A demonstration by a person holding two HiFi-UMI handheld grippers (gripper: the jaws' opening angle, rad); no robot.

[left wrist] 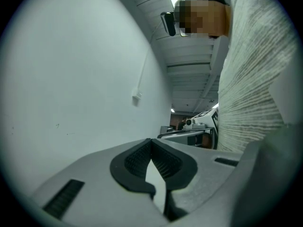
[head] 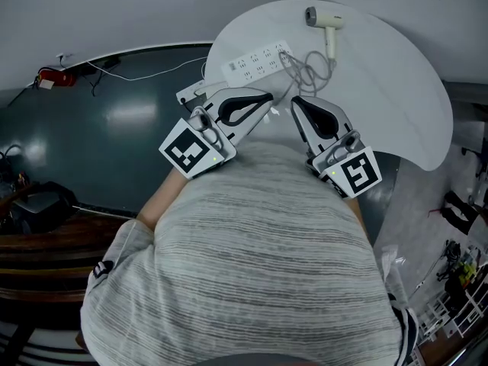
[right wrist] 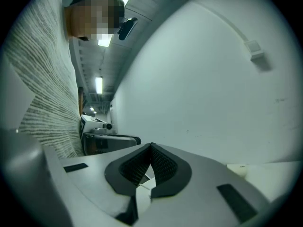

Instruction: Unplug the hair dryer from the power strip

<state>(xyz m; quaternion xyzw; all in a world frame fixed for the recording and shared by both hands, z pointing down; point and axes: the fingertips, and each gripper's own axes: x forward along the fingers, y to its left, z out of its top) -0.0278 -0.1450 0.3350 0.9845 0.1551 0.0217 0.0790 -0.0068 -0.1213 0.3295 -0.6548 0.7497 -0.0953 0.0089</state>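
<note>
On the white half-round table (head: 404,90) lies a white power strip (head: 255,61), with a cream hair dryer (head: 326,23) to its right at the far edge. The dryer's grey cord (head: 305,69) lies bunched between them and runs to the strip's right end. My left gripper (head: 268,97) and right gripper (head: 294,102) hover side by side over the table's near edge, just short of the strip and cord. Both are shut with nothing held. The left gripper view has its pads meeting at the left gripper's (left wrist: 151,142) tips, and the right gripper (right wrist: 151,146) looks the same; both face a bare wall.
A dark green surface (head: 114,120) spreads to the left, with a red object (head: 49,77) and thin cables at its far edge. A black bag (head: 38,204) sits on a dark wooden ledge at lower left. Racks and clutter stand on the floor at lower right (head: 457,280).
</note>
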